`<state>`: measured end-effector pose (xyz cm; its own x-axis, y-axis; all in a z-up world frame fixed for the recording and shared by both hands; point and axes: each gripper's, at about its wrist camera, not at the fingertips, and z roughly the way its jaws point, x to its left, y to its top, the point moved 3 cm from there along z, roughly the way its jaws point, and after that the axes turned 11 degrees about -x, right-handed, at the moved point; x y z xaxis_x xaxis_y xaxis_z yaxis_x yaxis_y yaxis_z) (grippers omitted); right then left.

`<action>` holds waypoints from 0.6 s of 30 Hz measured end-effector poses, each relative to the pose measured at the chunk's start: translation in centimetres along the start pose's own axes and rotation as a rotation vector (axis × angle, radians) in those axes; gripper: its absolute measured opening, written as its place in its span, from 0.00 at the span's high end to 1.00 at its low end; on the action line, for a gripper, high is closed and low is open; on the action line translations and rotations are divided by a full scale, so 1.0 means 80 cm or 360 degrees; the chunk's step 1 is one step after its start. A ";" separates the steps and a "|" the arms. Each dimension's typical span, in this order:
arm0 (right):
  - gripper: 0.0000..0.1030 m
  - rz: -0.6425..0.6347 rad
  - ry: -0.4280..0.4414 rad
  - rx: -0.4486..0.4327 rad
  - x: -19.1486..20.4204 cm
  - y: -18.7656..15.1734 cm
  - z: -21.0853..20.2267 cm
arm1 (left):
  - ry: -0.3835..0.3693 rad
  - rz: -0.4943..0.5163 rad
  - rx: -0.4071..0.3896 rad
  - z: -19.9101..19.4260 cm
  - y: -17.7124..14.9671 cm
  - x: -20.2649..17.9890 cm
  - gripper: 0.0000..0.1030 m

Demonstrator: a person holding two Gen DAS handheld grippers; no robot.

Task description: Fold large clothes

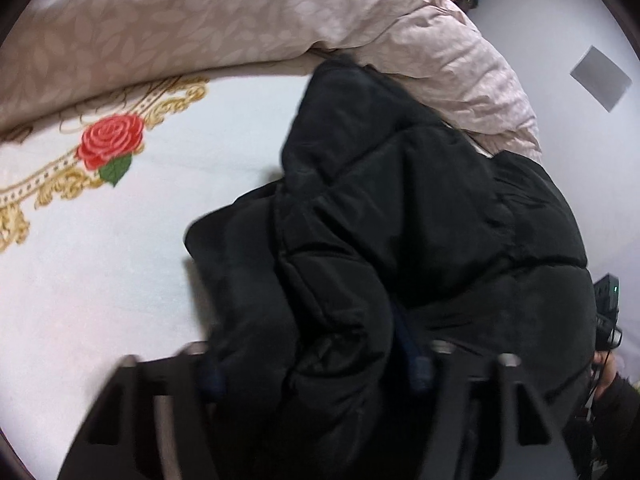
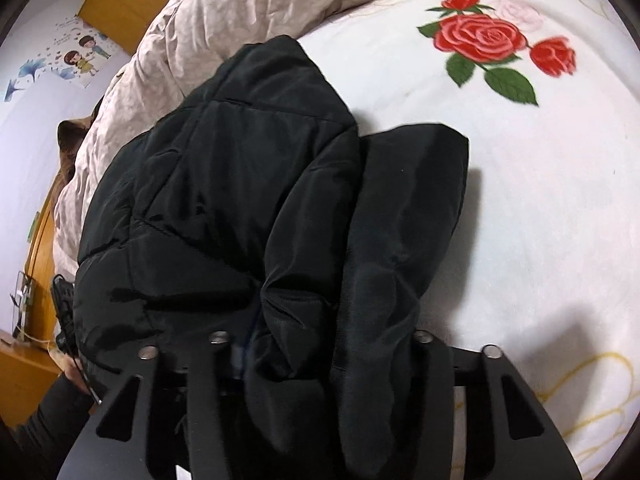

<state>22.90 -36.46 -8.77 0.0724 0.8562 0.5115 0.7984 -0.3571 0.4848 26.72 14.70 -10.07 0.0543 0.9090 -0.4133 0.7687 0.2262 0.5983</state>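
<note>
A black padded jacket point(image 1: 400, 216) lies bunched on the white bed sheet point(image 1: 120, 272); it also shows in the right wrist view point(image 2: 240, 184). My left gripper point(image 1: 316, 364) has a thick fold of the jacket filling the gap between its fingers, with fingers wide apart. My right gripper point(image 2: 320, 340) likewise has a bundle of jacket fabric between its fingers. The fingertips of both are mostly buried in the fabric. A folded sleeve or panel point(image 2: 412, 208) lies to the right of the main bulk.
A crumpled pale pink duvet point(image 1: 248, 16) lies along the far side of the bed, also in the right wrist view point(image 2: 240, 12). The sheet has printed red roses point(image 2: 480, 36). A wooden cabinet point(image 2: 116, 4) and white wall stand beyond. A dark device with cables point(image 1: 606, 300) hangs at the right.
</note>
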 end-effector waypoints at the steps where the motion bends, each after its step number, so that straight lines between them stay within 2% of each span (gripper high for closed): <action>1: 0.66 -0.0005 -0.0003 0.0000 0.005 0.002 -0.004 | 0.0021 0.0018 -0.0002 -0.007 0.002 -0.005 0.57; 2: 0.68 -0.0018 -0.0008 -0.0002 0.009 0.004 -0.006 | 0.0045 0.0044 -0.0006 -0.013 0.005 -0.010 0.64; 5: 0.74 -0.0089 -0.0043 -0.0037 0.027 0.012 -0.026 | 0.0115 0.0130 -0.0058 -0.041 0.017 -0.027 0.71; 10: 0.76 -0.0123 -0.0025 -0.0144 0.057 0.021 -0.078 | 0.0116 0.0180 -0.0161 -0.100 0.030 -0.055 0.73; 18: 0.76 -0.0130 0.0020 -0.0198 0.072 -0.008 -0.142 | 0.0106 0.0193 -0.0228 -0.172 0.014 -0.085 0.73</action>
<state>16.04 -35.51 1.93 0.0021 0.8798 0.4753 0.7211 -0.3307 0.6089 18.42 13.59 2.87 0.0949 0.9527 -0.2886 0.6605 0.1567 0.7343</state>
